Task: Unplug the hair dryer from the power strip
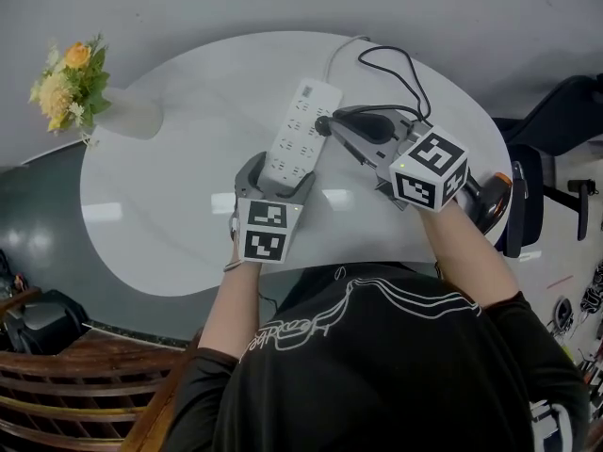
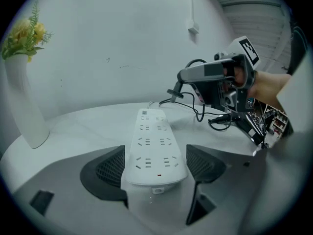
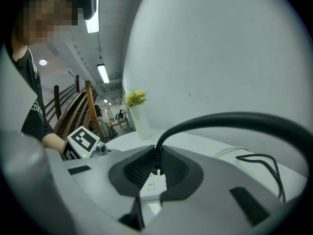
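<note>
Left gripper (image 1: pixel 278 175) jaws clamp the light, slick power strip (image 1: pixel 300 125) at its near end on the table; right gripper (image 1: pixel 337 128) pinches the rigid plug (image 3: pixel 157 156), better purchase than its floppy cord (image 1: pixel 403 69).

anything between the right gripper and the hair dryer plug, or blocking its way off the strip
Nothing visible does. The right gripper is shut on the black hair dryer plug, with only open air above the long white plastic power strip, which the left gripper clamps.
</note>
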`<control>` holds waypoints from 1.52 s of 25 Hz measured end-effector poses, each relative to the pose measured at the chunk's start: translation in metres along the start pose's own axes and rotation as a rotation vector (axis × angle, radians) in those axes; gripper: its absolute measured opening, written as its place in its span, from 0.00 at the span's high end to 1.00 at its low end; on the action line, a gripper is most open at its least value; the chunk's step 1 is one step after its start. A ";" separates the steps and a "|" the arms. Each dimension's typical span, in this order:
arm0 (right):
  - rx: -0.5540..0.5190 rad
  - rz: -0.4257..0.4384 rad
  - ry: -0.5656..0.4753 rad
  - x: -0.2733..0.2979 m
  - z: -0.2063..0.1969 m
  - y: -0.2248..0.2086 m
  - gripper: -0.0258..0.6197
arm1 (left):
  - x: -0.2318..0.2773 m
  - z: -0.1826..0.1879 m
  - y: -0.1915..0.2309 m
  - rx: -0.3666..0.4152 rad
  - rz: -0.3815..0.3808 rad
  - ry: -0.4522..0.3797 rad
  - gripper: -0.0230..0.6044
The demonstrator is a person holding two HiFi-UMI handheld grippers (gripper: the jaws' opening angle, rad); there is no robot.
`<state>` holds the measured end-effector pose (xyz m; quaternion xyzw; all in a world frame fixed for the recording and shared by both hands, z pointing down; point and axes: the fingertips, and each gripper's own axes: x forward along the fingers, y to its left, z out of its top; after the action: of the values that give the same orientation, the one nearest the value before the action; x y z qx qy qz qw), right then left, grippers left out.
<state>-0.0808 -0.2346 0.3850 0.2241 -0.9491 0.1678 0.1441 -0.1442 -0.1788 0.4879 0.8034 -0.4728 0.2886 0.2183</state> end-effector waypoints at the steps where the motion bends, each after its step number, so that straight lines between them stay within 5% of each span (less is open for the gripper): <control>1: -0.006 0.003 -0.005 -0.007 0.002 0.003 0.92 | -0.005 0.004 -0.001 -0.011 0.006 -0.014 0.33; 5: -0.050 -0.016 -0.012 -0.040 0.005 0.017 0.92 | -0.029 0.016 -0.018 -0.117 -0.021 -0.035 0.36; 8: -0.046 -0.001 -0.037 -0.068 0.010 0.031 0.92 | -0.058 0.030 -0.028 -0.203 0.019 -0.093 0.75; 12: -0.070 0.054 -0.059 -0.100 0.015 0.060 0.92 | -0.099 0.048 -0.049 -0.263 0.049 -0.183 0.77; 17: -0.098 0.093 -0.101 -0.144 0.017 0.090 0.92 | -0.154 0.073 -0.098 -0.314 -0.006 -0.318 0.94; 25: -0.114 0.108 -0.151 -0.213 0.020 0.130 0.92 | -0.220 0.097 -0.179 -0.257 -0.114 -0.460 0.96; 38: -0.107 0.166 -0.219 -0.266 0.025 0.172 0.92 | -0.254 0.103 -0.225 -0.136 -0.092 -0.491 0.96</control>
<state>0.0606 0.0013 0.2261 0.1538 -0.9820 0.1030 0.0368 -0.0163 0.0214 0.2240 0.8536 -0.4930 0.0423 0.1632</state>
